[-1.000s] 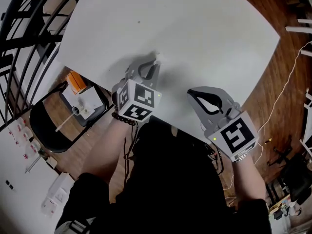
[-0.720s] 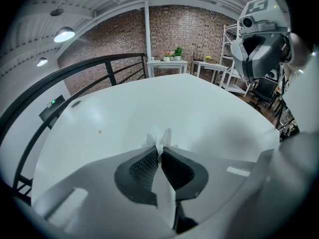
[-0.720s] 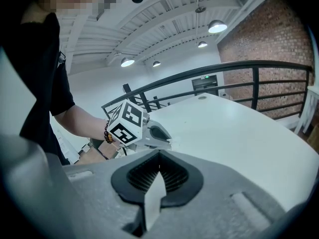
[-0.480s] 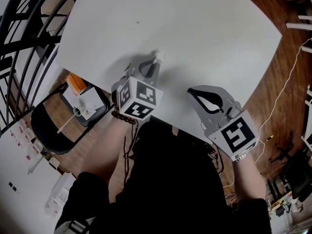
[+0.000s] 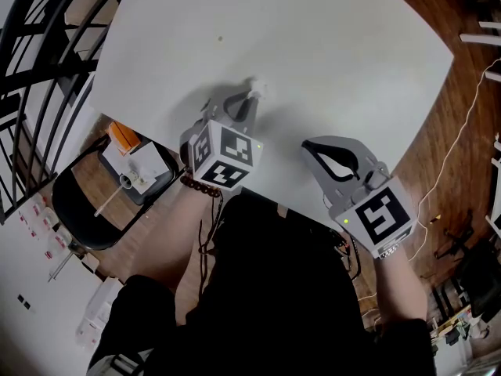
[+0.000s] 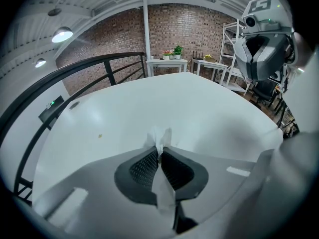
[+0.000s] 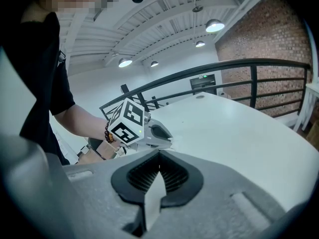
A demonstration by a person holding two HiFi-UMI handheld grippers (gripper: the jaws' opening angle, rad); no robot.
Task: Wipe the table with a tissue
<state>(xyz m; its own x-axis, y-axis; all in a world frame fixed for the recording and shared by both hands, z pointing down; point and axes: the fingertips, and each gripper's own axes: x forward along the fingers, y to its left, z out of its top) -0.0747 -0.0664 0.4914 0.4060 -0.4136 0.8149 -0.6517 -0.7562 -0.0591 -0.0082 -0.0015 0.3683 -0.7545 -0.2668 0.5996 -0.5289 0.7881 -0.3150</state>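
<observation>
The grey left gripper (image 5: 249,100) tilts steeply down with its jaws pinching a crumpled white tissue (image 6: 160,136), while the grey right gripper (image 5: 308,146), nearer and rightward, has its jaws together.

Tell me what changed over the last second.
The left claw, shut on the tissue, edged slightly farther out across the table, away from the person. Nothing was taken hold of or let go. The right claw stayed where it was, shut.

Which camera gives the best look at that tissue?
The left gripper view: the tissue is pinched between the fingers of the left gripper, poking out past their tips. The head view shows only a small white tuft there; the right gripper view barely shows it.
</observation>
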